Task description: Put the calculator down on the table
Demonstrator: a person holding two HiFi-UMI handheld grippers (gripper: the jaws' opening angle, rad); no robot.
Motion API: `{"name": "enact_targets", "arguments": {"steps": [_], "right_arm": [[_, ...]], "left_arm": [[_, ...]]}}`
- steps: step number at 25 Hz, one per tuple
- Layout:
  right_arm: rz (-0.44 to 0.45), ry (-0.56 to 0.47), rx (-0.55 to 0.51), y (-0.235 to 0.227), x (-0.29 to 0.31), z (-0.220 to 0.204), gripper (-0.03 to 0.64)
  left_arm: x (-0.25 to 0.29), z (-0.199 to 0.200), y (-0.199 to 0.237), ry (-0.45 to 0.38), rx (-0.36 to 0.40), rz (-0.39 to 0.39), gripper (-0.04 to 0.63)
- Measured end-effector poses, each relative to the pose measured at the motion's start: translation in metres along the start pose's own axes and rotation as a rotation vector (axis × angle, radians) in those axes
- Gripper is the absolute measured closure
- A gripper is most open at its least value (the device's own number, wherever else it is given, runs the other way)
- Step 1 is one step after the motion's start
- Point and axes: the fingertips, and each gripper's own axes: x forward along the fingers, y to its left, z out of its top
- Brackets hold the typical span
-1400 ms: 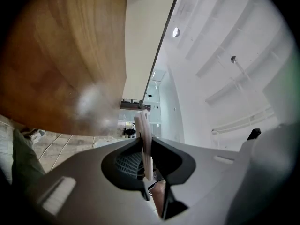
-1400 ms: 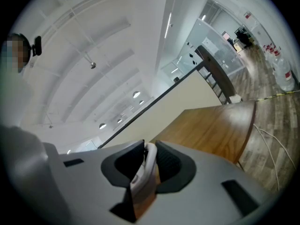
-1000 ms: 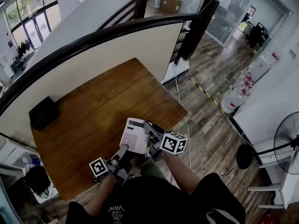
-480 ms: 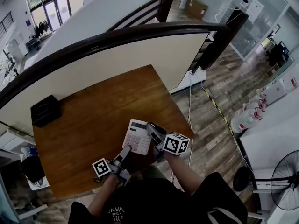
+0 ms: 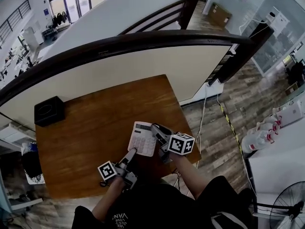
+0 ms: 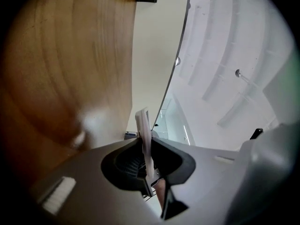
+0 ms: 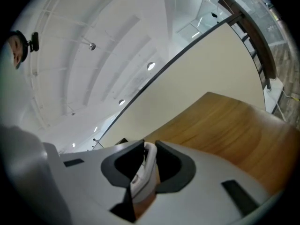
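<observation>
Table (image 5: 81, 137): wood, warm brown, grain visible, smooth, soft sheen.
Calculator (image 5: 142, 138): white plastic, matt.
Left gripper (image 5: 133, 151), right gripper (image 5: 155, 129): grey plastic shells, matt. Black jaw linings, ribbed on left.
Box (image 5: 49, 110): black, matt.
Floor (image 5: 219, 147): grey-brown planks, wood-grain look.
Rail (image 5: 119, 41): dark, slight gloss.

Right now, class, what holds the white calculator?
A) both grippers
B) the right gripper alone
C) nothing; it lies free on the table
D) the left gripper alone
A: the left gripper and the right gripper each grip an edge of the calculator, as both gripper views show.
</observation>
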Motion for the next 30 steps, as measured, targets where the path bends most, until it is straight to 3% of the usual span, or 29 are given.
{"name": "enact_targets", "arguments": {"steps": [16, 30], "right_arm": [[0.044, 0.133, -0.034, -0.08, 0.065, 0.033, 0.554], [0.047, 0.14, -0.108, -0.128, 0.121, 0.084, 0.551]], "left_arm": [[0.082, 0.032, 0.04, -0.188, -0.033, 0.04, 0.543], [0.156, 0.075, 0.05, -0.26, 0.005, 0.038, 0.546]]}}
